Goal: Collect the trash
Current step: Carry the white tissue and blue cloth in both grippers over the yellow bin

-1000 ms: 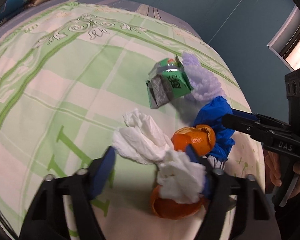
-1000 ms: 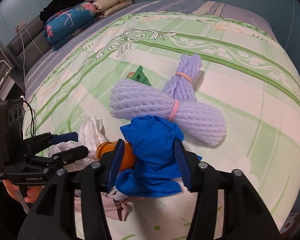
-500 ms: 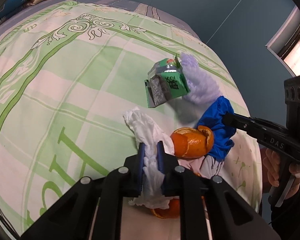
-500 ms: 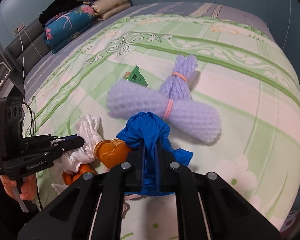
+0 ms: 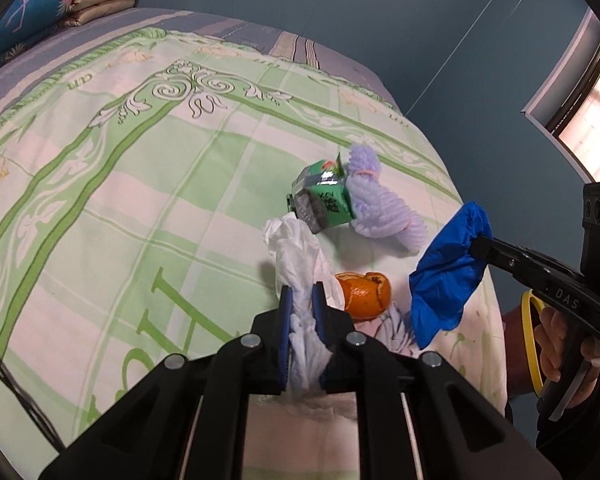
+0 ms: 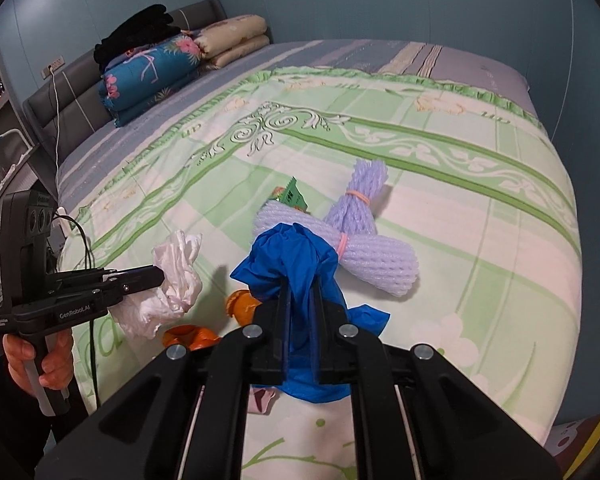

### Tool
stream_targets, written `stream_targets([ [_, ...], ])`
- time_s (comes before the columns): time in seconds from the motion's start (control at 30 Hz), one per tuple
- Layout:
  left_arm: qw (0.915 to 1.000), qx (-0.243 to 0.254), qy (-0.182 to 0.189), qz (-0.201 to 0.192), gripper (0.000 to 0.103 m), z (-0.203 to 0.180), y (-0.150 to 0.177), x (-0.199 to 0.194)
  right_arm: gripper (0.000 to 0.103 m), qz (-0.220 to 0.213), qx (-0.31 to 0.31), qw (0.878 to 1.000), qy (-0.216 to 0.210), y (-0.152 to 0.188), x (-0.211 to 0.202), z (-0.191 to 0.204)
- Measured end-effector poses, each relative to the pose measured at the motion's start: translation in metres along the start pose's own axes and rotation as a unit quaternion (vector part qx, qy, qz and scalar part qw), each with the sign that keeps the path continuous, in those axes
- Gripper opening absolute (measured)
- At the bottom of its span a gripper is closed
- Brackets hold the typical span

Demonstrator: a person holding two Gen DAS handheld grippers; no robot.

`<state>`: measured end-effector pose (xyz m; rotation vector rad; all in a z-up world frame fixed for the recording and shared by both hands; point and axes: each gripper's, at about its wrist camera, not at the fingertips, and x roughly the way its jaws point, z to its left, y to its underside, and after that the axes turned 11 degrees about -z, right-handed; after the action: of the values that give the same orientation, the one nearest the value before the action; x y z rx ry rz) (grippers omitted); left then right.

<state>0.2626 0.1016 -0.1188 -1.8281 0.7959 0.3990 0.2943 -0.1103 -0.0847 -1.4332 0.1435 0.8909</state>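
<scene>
You are in the pick-up step: both grabs look done, and each piece of trash is off the bed cover [image 5: 147,216]. Next, I think you need to carry both pieces to a bin or bag (none shows in either view), so look for one before you let go.

Start on the left. Your left gripper [image 5: 302,312] is squeezed nearly shut on the white tissue [image 5: 295,252]. Its jaws have just been closing, and the tissue is pinched between the blue pads. The tissue sticks out past the tips and also bunches up behind them. Some of it hangs loose, so hold tight.

Just to the right of those tips sits an orange peel [image 5: 364,294], down on the bed. Farther ahead lie a green carton [image 5: 326,202] and a purple foam fruit net [image 5: 384,210], touching each other.

Now the right. Your right gripper [image 6: 300,308] is also squeezed nearly shut, its jaws having just been closing, and it holds the blue plastic glove [image 6: 291,256]. The glove puffs out above the tips and droops below them. The foam net lies on the bed just ahead of it.

The peel, carton and net are left to collect.
</scene>
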Motion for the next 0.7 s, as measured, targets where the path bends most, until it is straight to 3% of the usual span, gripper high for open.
stream_targets([
  [0.33, 0.9993, 0.009, 0.001, -0.037, 0.009, -0.02, -0.016, -0.033, 0.007, -0.042, 0.0, 0.999, 0.008, -0.007, -0.055, -0.001],
  [0.7, 0.9965, 0.041, 0.019, -0.07, 0.009, -0.071, -0.032, -0.066, 0.007, -0.093, 0.001, 0.995, 0.022, -0.011, -0.122, -0.013],
])
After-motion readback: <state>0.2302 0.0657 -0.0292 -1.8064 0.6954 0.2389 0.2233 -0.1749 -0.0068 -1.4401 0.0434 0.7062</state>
